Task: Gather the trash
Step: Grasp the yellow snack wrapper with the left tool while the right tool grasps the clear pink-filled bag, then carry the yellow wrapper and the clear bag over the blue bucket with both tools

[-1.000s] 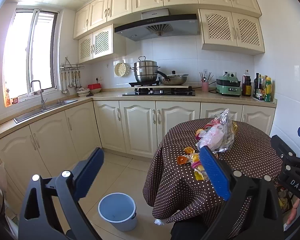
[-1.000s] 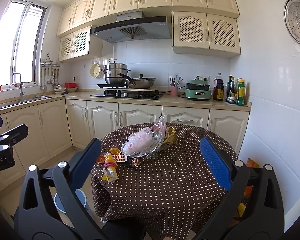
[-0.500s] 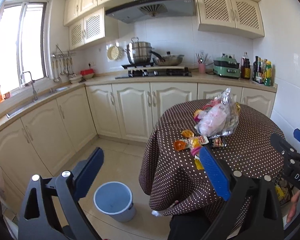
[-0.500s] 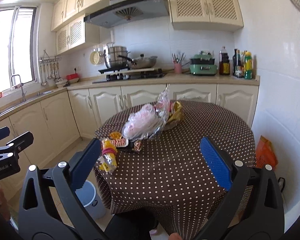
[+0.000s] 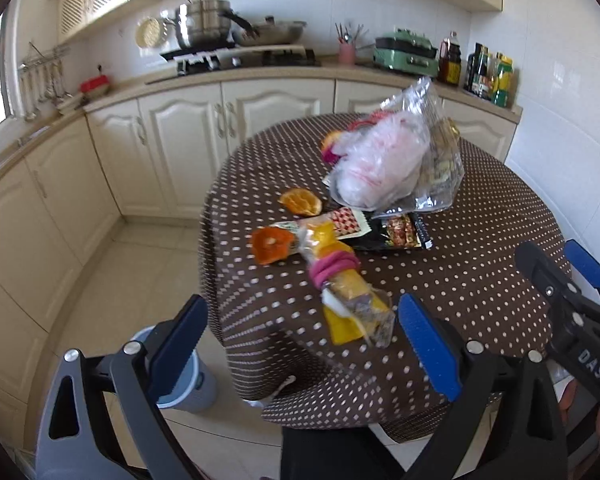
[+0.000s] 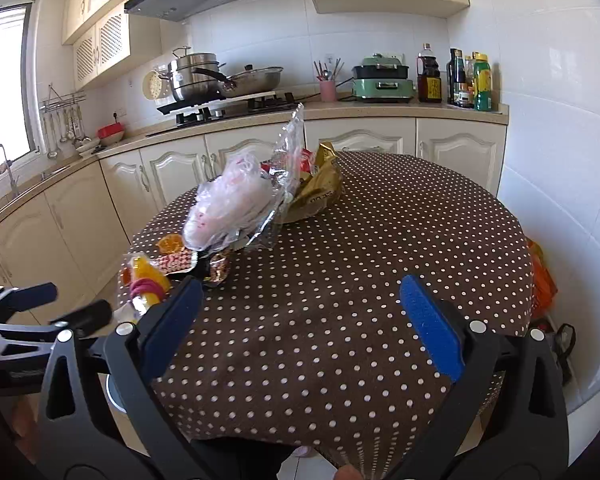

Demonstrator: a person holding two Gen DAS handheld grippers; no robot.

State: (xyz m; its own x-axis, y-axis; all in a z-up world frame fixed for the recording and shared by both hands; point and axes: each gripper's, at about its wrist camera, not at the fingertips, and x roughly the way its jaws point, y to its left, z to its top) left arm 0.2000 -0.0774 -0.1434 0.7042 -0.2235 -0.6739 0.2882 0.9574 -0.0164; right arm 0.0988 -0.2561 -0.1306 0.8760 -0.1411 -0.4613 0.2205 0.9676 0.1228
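On the floor below the table's left edge, a blue bin (image 5: 188, 384) is standing, and above it the left gripper (image 5: 300, 344) is hovering with its jaws spread apart, holding nothing. Along the table's (image 6: 380, 280) left edge, a yellow wrapper with a pink band (image 5: 340, 280), orange peel (image 5: 270, 244) and snack packets (image 5: 400, 230) are lying beside a crumpled clear bag (image 6: 236, 200). Over the table's near edge, the right gripper (image 6: 300, 316) is hanging wide open and empty.
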